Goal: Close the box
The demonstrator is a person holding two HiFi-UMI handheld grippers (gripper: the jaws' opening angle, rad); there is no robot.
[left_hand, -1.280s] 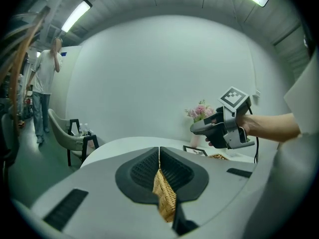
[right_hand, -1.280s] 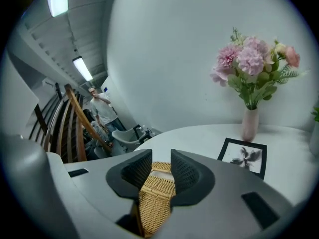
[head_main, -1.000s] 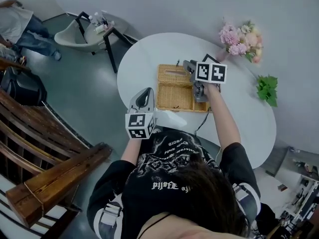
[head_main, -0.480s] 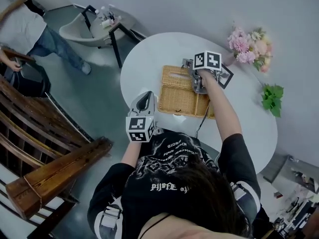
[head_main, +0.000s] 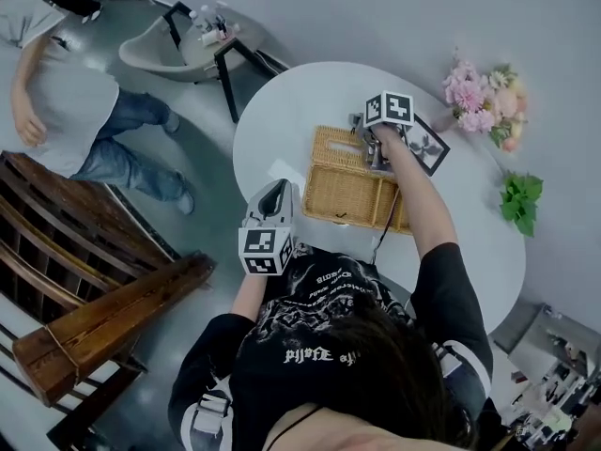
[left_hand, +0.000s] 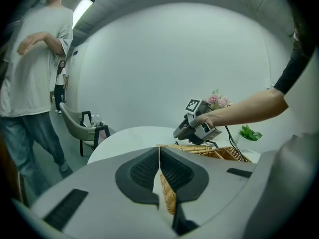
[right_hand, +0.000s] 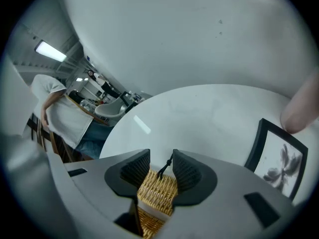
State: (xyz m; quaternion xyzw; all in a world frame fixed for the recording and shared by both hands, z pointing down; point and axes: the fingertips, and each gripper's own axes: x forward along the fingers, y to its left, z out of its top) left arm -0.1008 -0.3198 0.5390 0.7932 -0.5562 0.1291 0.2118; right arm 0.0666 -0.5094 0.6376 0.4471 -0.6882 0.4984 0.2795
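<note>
White round table [head_main: 282, 125] on a grey floor, pale curved wall behind. Wicker box [head_main: 343, 191] lies mid-table, toward the near edge. My left gripper [left_hand: 159, 156] sits at the box's near-left corner: jaws pressed almost together on a thin wicker edge of the box, seen edge-on between the pads. My right gripper [right_hand: 160, 166] is at the far side of the box: jaws narrow, clamped on a strip of wicker, with a black cord [right_hand: 166, 167] rising between the pads. Both grippers carry cubes with black-and-white square markers, no letters. Frame [head_main: 427, 148] lies just beside the right gripper; flowers [head_main: 484, 101] and a green plant [head_main: 519, 202] stand further right. Chair [head_main: 178, 50] and a standing person [head_main: 80, 111] are off the table to the left. Gothic print on the wearer's black shirt [head_main: 305, 350] is not legible.
</note>
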